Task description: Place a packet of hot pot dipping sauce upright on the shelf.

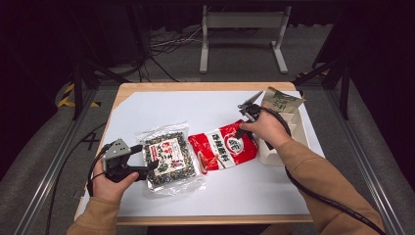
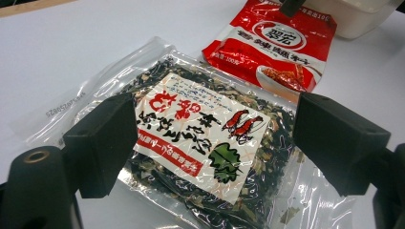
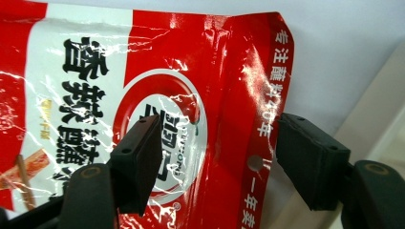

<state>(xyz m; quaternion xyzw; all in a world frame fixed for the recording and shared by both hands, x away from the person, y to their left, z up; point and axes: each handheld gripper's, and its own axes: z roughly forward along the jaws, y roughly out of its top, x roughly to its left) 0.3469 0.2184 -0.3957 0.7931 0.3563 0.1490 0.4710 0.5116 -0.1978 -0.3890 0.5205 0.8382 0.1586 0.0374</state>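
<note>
Two packets (one red packet (image 1: 223,147), one seaweed packet (image 1: 169,157)), one white tray (image 1: 293,129)

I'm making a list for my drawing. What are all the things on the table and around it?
seaweed packet: one, clear with dark flakes and white label, left of centre.
red sachet: one, red and white, middle.
beige bin: one, right edge of the table.
paper bag: one, brown and green, in the bin.
white sheet: one, covering the table.
metal stand: one, grey, floor behind.
left tongs: black, open over the seaweed packet.
right tongs: black, open around the red sachet's edge.
</note>
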